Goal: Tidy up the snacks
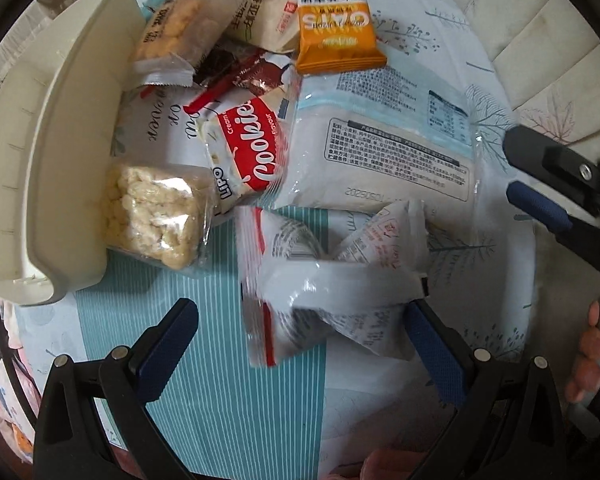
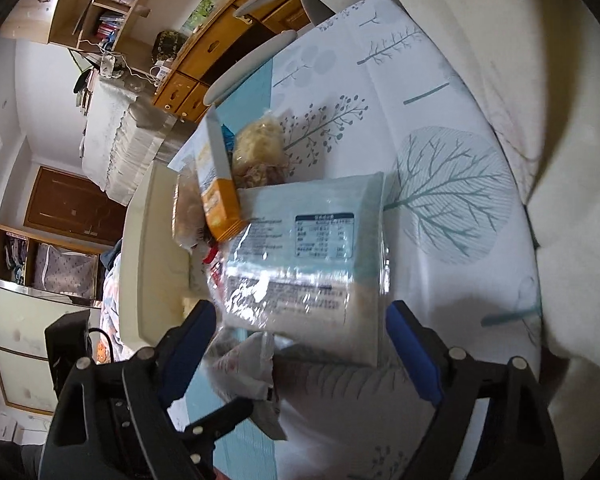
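Note:
Several snacks lie on the patterned cloth beside a cream tray (image 1: 60, 140). Among them are a puffed rice block (image 1: 156, 216), a red Lipo cookie pack (image 1: 248, 152), an orange oats bar (image 1: 336, 32) and a large blue-and-white bag (image 1: 388, 136). My left gripper (image 1: 300, 312) points straight down, open, over two small white packets with red edges (image 1: 300, 280); its right pad touches one, its left pad stands apart. My right gripper (image 2: 300, 320) is open, and the large bag's (image 2: 300, 248) near end lies just ahead between its fingers. It also shows at the right of the left wrist view (image 1: 512, 172).
More packets (image 1: 180, 24) and dark red wrappers (image 1: 244, 72) pile up at the tray's far end. Cream cushions (image 1: 540, 20) border the cloth on the right. A hand (image 1: 588, 344) holds the right gripper's handle. Wooden drawers (image 2: 196, 60) and shelves stand in the room behind.

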{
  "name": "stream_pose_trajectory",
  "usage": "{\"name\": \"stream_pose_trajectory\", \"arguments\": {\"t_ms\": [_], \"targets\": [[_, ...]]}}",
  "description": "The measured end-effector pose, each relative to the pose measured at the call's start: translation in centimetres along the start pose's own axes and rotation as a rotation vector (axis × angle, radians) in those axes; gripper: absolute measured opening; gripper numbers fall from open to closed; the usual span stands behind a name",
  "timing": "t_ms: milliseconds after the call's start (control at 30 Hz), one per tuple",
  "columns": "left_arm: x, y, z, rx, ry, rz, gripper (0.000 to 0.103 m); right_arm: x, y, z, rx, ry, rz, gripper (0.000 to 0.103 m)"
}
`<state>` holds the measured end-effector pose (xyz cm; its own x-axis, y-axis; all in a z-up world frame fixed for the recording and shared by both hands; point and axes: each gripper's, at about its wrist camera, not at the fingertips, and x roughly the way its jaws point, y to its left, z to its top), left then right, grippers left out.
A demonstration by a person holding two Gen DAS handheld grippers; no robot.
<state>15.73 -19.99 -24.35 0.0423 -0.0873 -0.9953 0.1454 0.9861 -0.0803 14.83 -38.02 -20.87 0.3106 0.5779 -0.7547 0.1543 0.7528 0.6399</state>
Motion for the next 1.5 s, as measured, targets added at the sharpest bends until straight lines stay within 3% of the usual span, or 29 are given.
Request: {"name": "stream_pose_trajectory", "arguments": {"t_ms": [300,467,567,600,733,767,833,967,1100,1500], "targets": [[2.0,-0.3,0.8,-0.015,0.051,-0.062,0.103,2.2,-1.7,1.8,0.002,0.007,-0.031,0.078],[2.6,-0.5,1.1,-0.026,0.056,-0.088,0.103,3.3,-2.4,2.0,0.012,0.026,-0.014,0.067],[3.0,-0.2,1.2,-0.049,0.057,-0.120,0.097,3.3,-2.5,2.2,0.010,0.016,-0.007,0.060],[3.1,0.0,1.3,-0.065,0.058,-0.139,0.096,3.3,-2.6,2.2,0.010,0.016,-0.007,0.057],[3.5,0.9,1.0,-0.111,0.057,-0.173,0.088,3.3,-3.3,2.4,0.032,0.039,-0.032,0.026],[3.4,1.2,0.8,-0.143,0.079,-0.130,0.087,3.2,-3.5,2.4,0.043,0.037,-0.016,0.024],[3.0,2.0,0.3,-0.157,0.080,-0.134,0.079,3.0,-3.6,2.2,0.055,0.042,-0.012,0.022],[2.3,3.2,-0.9,-0.192,0.091,-0.127,0.072,3.0,-3.6,1.8,0.073,0.062,-0.005,0.015],[1.2,4.0,-2.1,-0.217,0.077,-0.114,0.071,2.5,-3.1,1.5,0.077,0.080,-0.010,0.008],[-4.7,7.3,-6.8,-0.262,-0.018,-0.139,0.071,-1.2,0.6,-0.5,-0.020,0.034,0.005,0.005]]}}
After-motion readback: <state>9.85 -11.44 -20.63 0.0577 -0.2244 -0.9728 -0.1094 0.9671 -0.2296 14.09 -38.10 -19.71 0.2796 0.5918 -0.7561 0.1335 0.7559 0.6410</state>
